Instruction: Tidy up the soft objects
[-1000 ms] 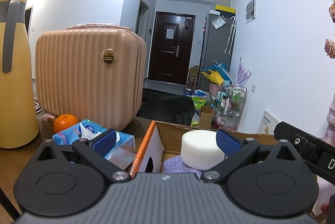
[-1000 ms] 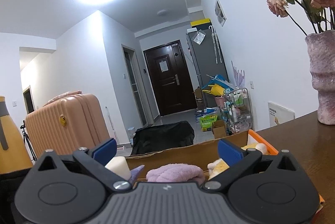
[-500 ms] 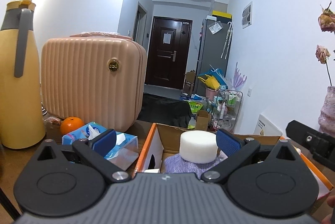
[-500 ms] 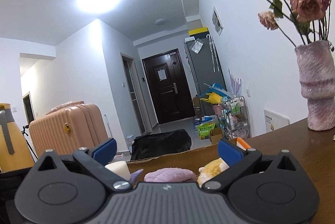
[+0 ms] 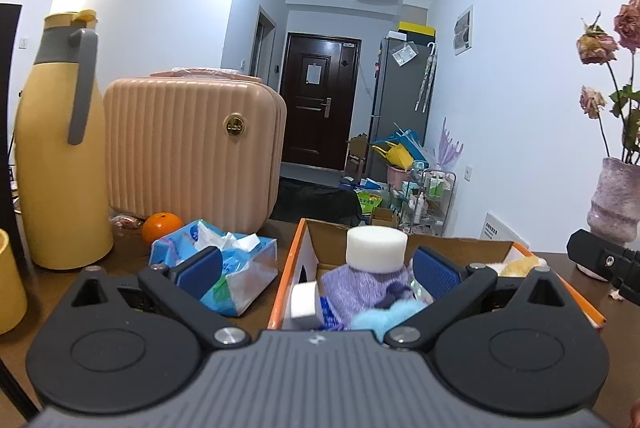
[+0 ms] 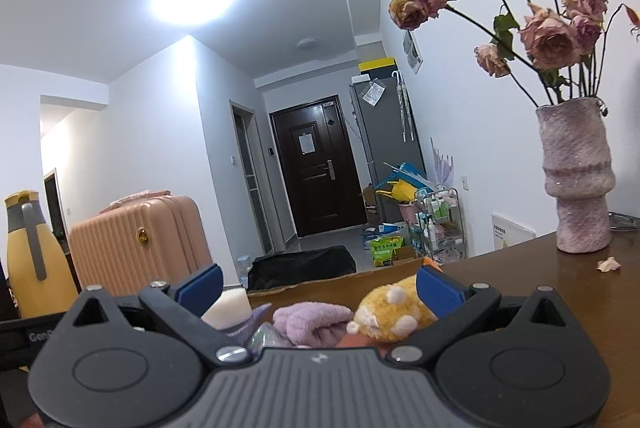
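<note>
Both grippers are held spread and empty above the near side of the cardboard box. Between the blue pads of the left gripper, a white foam cylinder is seen standing on a purple knitted cloth inside the box, with a pale blue fluffy piece at the near wall. Ahead of the right gripper, a yellow plush toy is seen beside a lilac towel. A tissue pack lies left of the box on the tabletop.
</note>
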